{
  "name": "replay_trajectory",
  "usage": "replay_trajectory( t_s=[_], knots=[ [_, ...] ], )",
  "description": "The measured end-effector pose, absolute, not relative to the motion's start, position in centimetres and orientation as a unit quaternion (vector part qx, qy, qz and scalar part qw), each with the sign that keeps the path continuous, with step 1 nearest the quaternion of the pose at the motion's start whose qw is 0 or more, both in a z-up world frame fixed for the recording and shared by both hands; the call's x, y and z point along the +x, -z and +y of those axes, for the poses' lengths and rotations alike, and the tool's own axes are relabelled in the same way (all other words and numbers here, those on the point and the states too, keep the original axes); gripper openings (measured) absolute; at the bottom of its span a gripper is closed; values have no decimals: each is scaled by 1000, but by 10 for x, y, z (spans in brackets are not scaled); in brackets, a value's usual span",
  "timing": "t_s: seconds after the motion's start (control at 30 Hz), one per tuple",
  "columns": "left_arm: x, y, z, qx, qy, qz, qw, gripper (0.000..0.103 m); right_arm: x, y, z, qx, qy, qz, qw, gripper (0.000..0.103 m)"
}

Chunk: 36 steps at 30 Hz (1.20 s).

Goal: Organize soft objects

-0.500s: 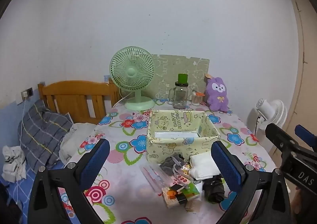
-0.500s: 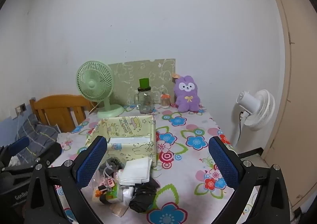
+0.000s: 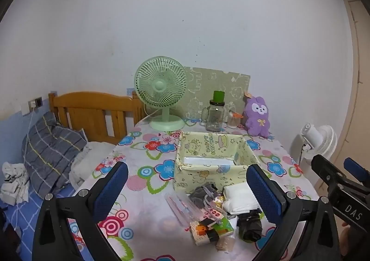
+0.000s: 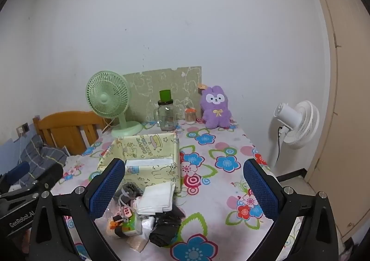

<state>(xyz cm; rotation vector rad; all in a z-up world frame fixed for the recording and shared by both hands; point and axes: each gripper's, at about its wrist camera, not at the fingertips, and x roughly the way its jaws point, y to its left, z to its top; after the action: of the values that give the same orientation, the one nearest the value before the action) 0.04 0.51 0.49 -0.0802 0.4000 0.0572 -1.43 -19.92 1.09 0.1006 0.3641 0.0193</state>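
A yellow-green fabric box (image 3: 215, 164) (image 4: 148, 157) stands open in the middle of the flowered table. Just in front of it lies a pile of small items: a folded white cloth (image 3: 240, 198) (image 4: 158, 198), a grey pouch (image 3: 203, 194), a black bundle (image 3: 251, 227) (image 4: 165, 226), a colourful packet (image 3: 211, 231) (image 4: 122, 224) and a clear plastic sleeve (image 3: 180, 205). A purple plush rabbit (image 3: 257, 117) (image 4: 216, 107) sits at the table's back. My left gripper (image 3: 187, 189) hangs open above the pile, holding nothing. My right gripper (image 4: 182, 188) is open too, and empty.
A green desk fan (image 3: 161, 97) (image 4: 108, 101), a glass jar with a green lid (image 3: 216, 113) (image 4: 166, 112) and a small orange-lidded jar (image 4: 190, 116) line the back. A white floor fan (image 4: 298, 122) stands right of the table; a bed with wooden headboard (image 3: 92, 113) lies left.
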Motion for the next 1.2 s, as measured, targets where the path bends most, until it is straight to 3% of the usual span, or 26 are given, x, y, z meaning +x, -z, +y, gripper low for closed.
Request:
replay_trajectory(
  t_s=[1.2],
  knots=[
    [5, 2, 4, -50, -4, 214, 976, 103, -4, -7, -194, 51, -16, 188, 981, 103]
  ],
)
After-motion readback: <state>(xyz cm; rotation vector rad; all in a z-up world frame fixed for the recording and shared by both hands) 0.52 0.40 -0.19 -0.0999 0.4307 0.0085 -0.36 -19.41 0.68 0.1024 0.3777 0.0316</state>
